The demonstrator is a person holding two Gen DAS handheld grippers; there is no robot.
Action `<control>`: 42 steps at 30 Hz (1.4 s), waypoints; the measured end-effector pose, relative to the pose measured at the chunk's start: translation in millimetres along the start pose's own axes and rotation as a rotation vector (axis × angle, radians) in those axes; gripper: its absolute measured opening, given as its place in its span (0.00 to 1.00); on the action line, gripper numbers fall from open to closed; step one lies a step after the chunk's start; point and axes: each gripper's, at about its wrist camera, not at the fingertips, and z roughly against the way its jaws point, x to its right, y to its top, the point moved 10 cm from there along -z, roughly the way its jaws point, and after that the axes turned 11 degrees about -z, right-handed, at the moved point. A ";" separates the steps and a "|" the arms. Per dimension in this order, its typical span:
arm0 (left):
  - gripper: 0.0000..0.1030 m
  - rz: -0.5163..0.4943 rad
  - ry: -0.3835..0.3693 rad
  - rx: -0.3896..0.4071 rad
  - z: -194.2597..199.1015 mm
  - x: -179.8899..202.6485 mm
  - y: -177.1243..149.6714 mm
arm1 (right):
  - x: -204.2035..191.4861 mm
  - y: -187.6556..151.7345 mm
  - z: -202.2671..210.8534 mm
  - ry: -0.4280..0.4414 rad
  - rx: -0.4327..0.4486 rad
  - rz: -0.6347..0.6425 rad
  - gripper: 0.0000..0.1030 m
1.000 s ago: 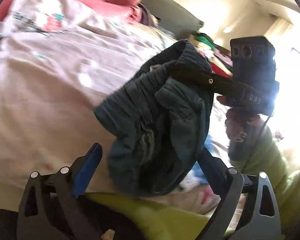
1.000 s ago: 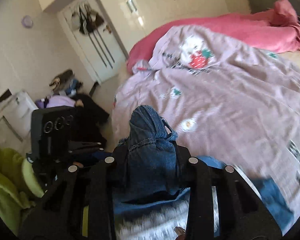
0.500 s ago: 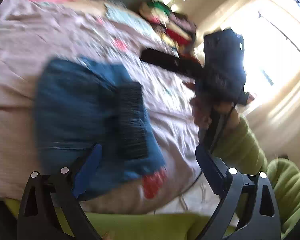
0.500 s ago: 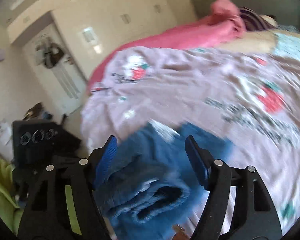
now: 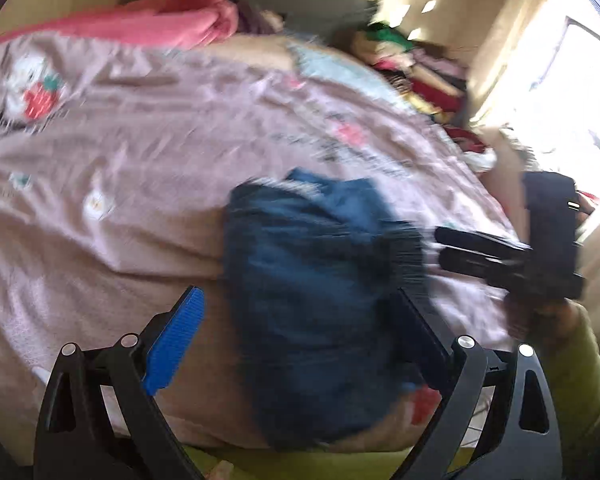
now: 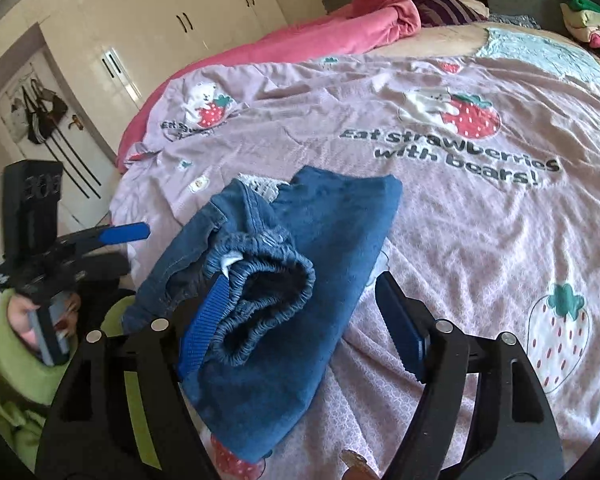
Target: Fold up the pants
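Cream wardrobe (image 6: 172, 32) w/ dark handles standing behind bed (image 6: 480, 240); bags (image 6: 40, 116) hanging on door at left. Window (image 5: 580, 92) glaring bright, clothes pile (image 5: 412, 76) sitting nr it.

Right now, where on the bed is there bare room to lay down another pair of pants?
Free: the pink strawberry quilt right of the folded blue denim pants, below its printed lettering. Crowded: the far right edge, with stacked clothes.
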 end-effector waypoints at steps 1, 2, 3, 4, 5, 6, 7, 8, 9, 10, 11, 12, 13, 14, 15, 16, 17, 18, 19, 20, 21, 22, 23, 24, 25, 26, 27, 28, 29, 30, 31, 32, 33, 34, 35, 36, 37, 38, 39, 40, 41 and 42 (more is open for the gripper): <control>0.91 0.015 0.006 -0.007 -4.8 -4.4 0.0 | 0.9 -0.9 0.1 0.000 -0.003 -0.005 0.67; 0.91 0.026 0.012 -0.023 -10.1 -8.6 -0.6 | 2.2 -1.7 -1.0 -0.005 -0.007 -0.011 0.67; 0.91 0.030 0.016 -0.037 -15.8 -11.2 -3.1 | 4.1 -2.5 -2.5 -0.014 -0.012 -0.016 0.67; 0.91 0.033 0.019 -0.054 -21.0 -12.6 -6.6 | 5.0 -3.4 -4.5 -0.016 -0.018 -0.019 0.67; 0.91 0.037 0.020 -0.065 -25.0 -14.8 -7.1 | 5.8 -4.3 -6.9 -0.019 -0.024 -0.021 0.67; 0.91 0.041 0.017 -0.074 -31.9 -16.6 -8.1 | 6.2 -4.9 -8.2 -0.025 -0.027 -0.023 0.67; 0.91 0.042 0.011 -0.077 -36.7 -17.9 -6.9 | 5.8 -5.6 -9.8 -0.026 -0.031 -0.024 0.67; 0.91 0.039 0.008 -0.080 -36.2 -16.0 -9.6 | 5.3 -6.0 -11.8 -0.026 -0.035 -0.025 0.67; 0.91 0.034 0.011 -0.083 -38.8 -14.0 -9.6 | 5.6 -6.2 -14.1 -0.034 -0.040 -0.026 0.67; 0.91 0.031 0.012 -0.087 -40.7 -13.0 -10.8 | 5.0 -6.4 -15.9 -0.036 -0.045 -0.026 0.67; 0.91 0.029 0.009 -0.091 -42.7 -11.6 -11.3 | 4.3 -6.6 -18.2 -0.035 -0.052 -0.026 0.67; 0.91 0.028 0.007 -0.093 -45.3 -11.3 -10.6 | 4.0 -7.0 -20.5 -0.037 -0.059 -0.026 0.67; 0.91 0.027 0.006 -0.094 -46.5 -10.7 -9.8 | 4.1 -8.5 -24.2 -0.041 -0.071 -0.026 0.67; 0.91 0.025 0.005 -0.095 -47.1 -10.3 -9.5 | 4.1 -9.5 -27.2 -0.040 -0.081 -0.027 0.67; 0.91 0.023 0.005 -0.096 -47.6 -9.3 -8.9 | 4.3 -10.3 -30.0 -0.038 -0.089 -0.031 0.67; 0.91 0.020 0.005 -0.098 -48.8 -8.8 -8.5 | 4.6 -11.3 -33.5 -0.032 -0.098 -0.036 0.67; 0.91 0.015 0.005 -0.099 -50.6 -7.8 -7.5 | 5.4 -11.8 -36.6 -0.025 -0.102 -0.043 0.67; 0.90 0.011 0.004 -0.100 -52.0 -7.3 -7.1 | 6.1 -11.5 -38.0 -0.021 -0.101 -0.048 0.65; 0.89 0.009 0.003 -0.101 -53.1 -6.6 -6.7 | 6.8 -10.9 -40.1 -0.013 -0.098 -0.058 0.61; 0.87 0.006 0.001 -0.099 -53.6 -5.7 -6.4 | 6.5 -10.7 -41.6 -0.002 -0.097 -0.061 0.59; 0.79 0.002 -0.006 -0.098 -54.3 -4.2 -6.1 | 5.8 -10.3 -43.1 0.005 -0.097 -0.059 0.58; 0.76 -0.003 -0.016 -0.098 -55.3 -1.7 -5.7 | 5.4 -10.5 -44.3 0.004 -0.098 -0.056 0.55; 0.69 -0.007 -0.022 -0.098 -56.2 0.3 -5.4 | 4.7 -10.5 -45.0 0.006 -0.097 -0.050 0.53; 0.65 -0.014 -0.024 -0.100 -57.3 2.4 -5.0 | 3.5 -10.2 -45.5 0.011 -0.097 -0.044 0.48; 0.63 -0.016 -0.022 -0.100 -57.7 3.2 -4.4 | 1.2 -10.2 -45.7 0.024 -0.098 -0.038 0.37; 0.60 -0.019 -0.021 -0.097 -58.5 4.4 -2.7 | -1.8 -10.1 -45.9 0.040 -0.101 -0.033 0.30; 0.56 -0.019 -0.019 -0.094 -58.2 4.4 -1.8 | -4.0 -9.9 -45.2 0.040 -0.096 -0.026 0.24; 0.55 -0.021 -0.014 -0.088 -56.8 4.6 -0.1 | -6.9 -8.7 -44.0 0.034 -0.087 -0.009 0.20; 0.51 -0.026 -0.006 -0.082 -55.1 4.7 1.5 | -10.3 -6.5 -42.3 0.036 -0.078 0.002 0.18; 0.49 -0.030 0.001 -0.077 -53.1 4.4 2.8 | -14.8 -3.9 -39.5 0.047 -0.068 0.011 0.16; 0.48 -0.034 0.006 -0.069 -50.6 4.5 4.8 | -18.9 -0.6 -36.9 0.053 -0.057 0.021 0.15; 0.47 -0.036 0.009 -0.060 -47.6 4.6 7.6 | -22.4 3.3 -35.0 0.053 -0.047 0.033 0.15; 0.46 -0.034 0.009 -0.051 -45.0 4.3 10.4 | -25.9 7.0 -32.9 0.053 -0.038 0.044 0.15; 0.44 -0.033 0.008 -0.042 -42.6 4.1 13.9 | -31.2 12.7 -30.8 0.057 -0.027 0.059 0.15; 0.38 -0.030 -0.003 -0.025 -39.0 4.9 19.1 | -34.7 17.1 -29.8 0.059 -0.019 0.069 0.15; 0.37 -0.031 -0.004 -0.008 -35.4 5.3 25.6 | -38.6 22.7 -28.4 0.061 -0.007 0.082 0.15; 0.37 -0.038 0.002 0.009 -32.2 5.3 33.0 | -42.1 29.0 -27.4 0.062 0.004 0.093 0.15; 0.37 -0.047 0.012 0.022 -30.2 4.7 39.1 | -44.6 36.2 -26.8 0.061 0.016 0.102 0.15; 0.37 -0.054 0.026 0.033 -29.0 3.8 45.7 | -46.1 43.6 -26.9 0.060 0.026 0.109 0.15; 0.37 -0.057 0.036 0.042 -27.9 2.0 52.4 | -46.4 49.3 -27.1 0.056 0.035 0.114 0.15; 0.37 -0.054 0.042 0.052 -27.8 -1.0 59.7 | -46.2 56.5 -27.6 0.049 0.049 0.121 0.15; 0.37 -0.047 0.042 0.061 -28.1 -3.8 65.5 | -46.1 60.3 -28.5 0.045 0.054 0.124 0.15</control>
